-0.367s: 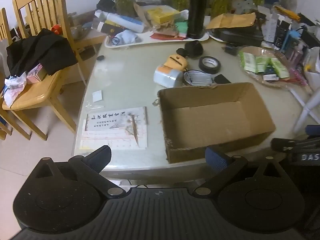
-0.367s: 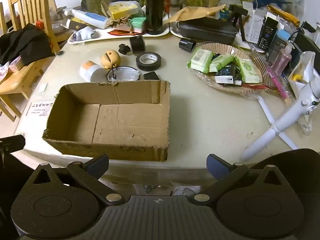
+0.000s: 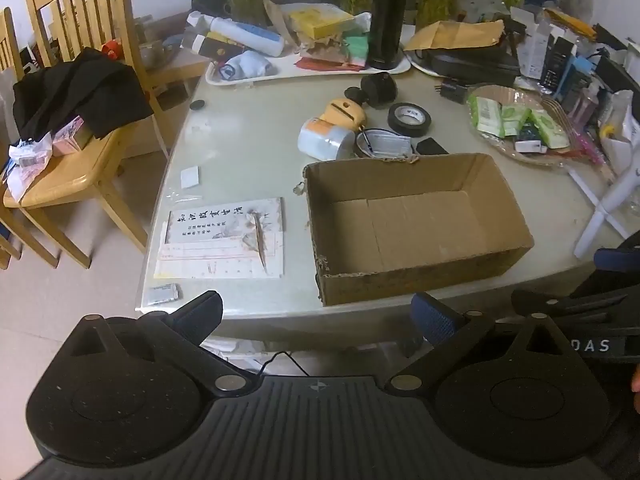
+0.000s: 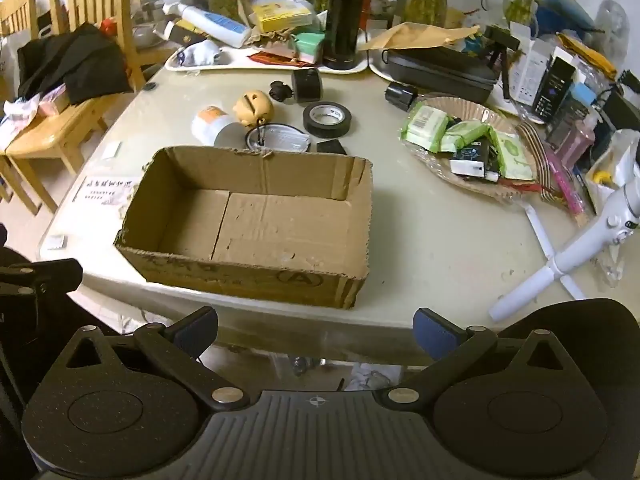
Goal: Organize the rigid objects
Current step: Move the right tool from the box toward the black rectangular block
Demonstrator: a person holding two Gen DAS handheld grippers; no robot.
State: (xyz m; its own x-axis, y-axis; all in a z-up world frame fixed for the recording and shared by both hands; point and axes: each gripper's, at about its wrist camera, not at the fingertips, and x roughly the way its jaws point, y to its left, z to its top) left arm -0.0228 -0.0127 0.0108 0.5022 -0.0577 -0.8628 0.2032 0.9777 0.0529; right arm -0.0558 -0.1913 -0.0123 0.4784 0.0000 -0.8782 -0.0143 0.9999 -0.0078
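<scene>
Plain brown cardboard box (image 4: 256, 224) at centre frame, on a pale grey-green table (image 4: 440, 248). Behind it a black roll of tape (image 4: 327, 119) with a white core, a yellow-tan toy (image 4: 254, 107), and a white jar (image 4: 212, 124) with an orange-marked lid. Glossy black flask (image 4: 341, 16) at upper centre. Green-and-white packets (image 4: 464, 136) in a tan basket (image 4: 452, 106) at right. Black cloth (image 3: 76, 92) over a light wooden chair (image 3: 80, 168) at upper left.

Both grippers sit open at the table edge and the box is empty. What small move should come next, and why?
Probably reach the right gripper over the cardboard box toward the tape roll: it lies just behind the box, unobstructed, and nothing is held yet.
</scene>
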